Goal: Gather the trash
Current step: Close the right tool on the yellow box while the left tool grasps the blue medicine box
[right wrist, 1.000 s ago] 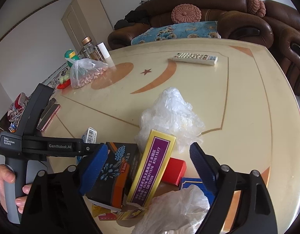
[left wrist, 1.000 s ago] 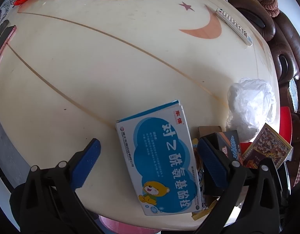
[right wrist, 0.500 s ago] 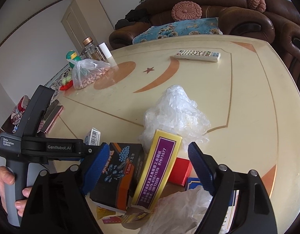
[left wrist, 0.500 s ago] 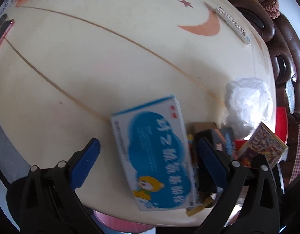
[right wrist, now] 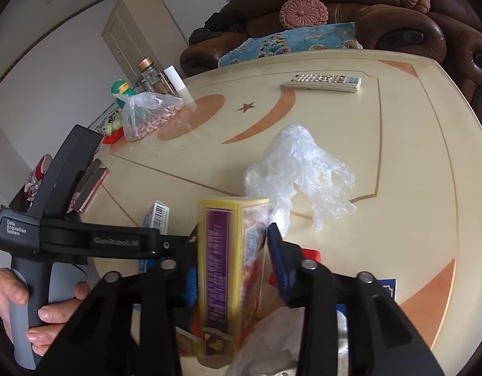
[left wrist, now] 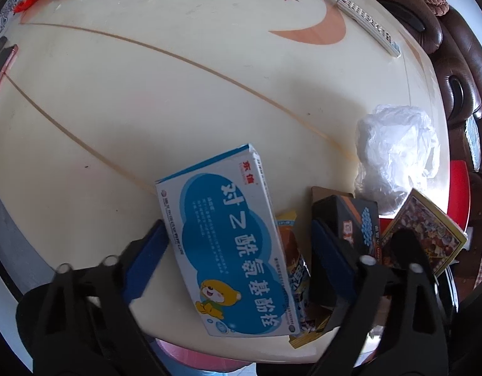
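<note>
A blue and white medicine box (left wrist: 231, 238) lies flat at the table's near edge, between the fingers of my left gripper (left wrist: 241, 250), which is open around it. My right gripper (right wrist: 231, 250) is shut on a yellow and purple box (right wrist: 228, 269) and holds it upright; that box also shows in the left wrist view (left wrist: 425, 228). A black and orange box (left wrist: 350, 219) and a snack wrapper (left wrist: 292, 250) lie beside the medicine box. A crumpled clear plastic bag (right wrist: 300, 172) sits on the table beyond the boxes.
A remote control (right wrist: 325, 80) lies at the far side of the cream table (right wrist: 413, 156). A bag of nuts (right wrist: 147, 116), bottles (right wrist: 153, 75) and a toy stand at the far left. A phone (right wrist: 90, 185) lies at the left edge. Brown sofas stand behind.
My right gripper has closed on the yellow and purple box and stood it upright. My left gripper has narrowed slightly around the medicine box.
</note>
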Available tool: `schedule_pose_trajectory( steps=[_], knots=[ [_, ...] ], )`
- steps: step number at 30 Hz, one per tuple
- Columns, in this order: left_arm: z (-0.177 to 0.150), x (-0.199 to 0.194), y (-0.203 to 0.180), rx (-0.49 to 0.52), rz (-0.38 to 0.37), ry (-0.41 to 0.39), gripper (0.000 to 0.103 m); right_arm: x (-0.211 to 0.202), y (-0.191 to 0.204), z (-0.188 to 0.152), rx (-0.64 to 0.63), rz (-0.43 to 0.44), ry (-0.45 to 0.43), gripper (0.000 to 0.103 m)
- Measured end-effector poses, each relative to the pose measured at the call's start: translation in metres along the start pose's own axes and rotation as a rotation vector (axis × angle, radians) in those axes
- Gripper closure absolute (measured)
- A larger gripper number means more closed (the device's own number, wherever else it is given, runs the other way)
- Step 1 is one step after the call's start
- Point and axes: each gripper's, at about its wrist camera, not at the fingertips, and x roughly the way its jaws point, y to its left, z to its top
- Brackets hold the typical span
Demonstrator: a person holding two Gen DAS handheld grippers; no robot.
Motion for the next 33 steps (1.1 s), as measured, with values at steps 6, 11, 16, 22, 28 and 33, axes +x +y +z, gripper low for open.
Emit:
schedule_pose_trajectory(
  steps=[6, 11, 16, 22, 28, 33],
  knots=[
    [0.005, -0.002, 0.003, -0.019, -0.032, 0.016, 0.041, -0.003, 0.002, 0.000, -0.003, 0.010, -0.007, 0.075],
    [0.003, -0.001, 0.006, -0.030, -0.060, 0.018, 0.042, -0.009, 0.001, -0.001, -0.002, 0.002, -0.022, 0.082],
    [-0.002, -0.003, 0.016, -0.037, -0.115, 0.006, 0.042, -0.016, 0.002, 0.001, -0.001, 0.009, -0.045, 0.083],
    [-0.005, -0.009, 0.023, -0.019, -0.136, -0.010, 0.042, -0.028, 0.007, 0.005, -0.007, -0.002, -0.085, 0.083],
    [-0.010, -0.035, 0.031, 0.017, -0.142, -0.078, 0.042, -0.037, 0.005, 0.010, 0.006, -0.006, -0.117, 0.083],
    [-0.011, -0.049, 0.024, 0.063, -0.139, -0.134, 0.043, -0.043, 0.007, 0.011, 0.005, -0.021, -0.141, 0.083]
  ],
)
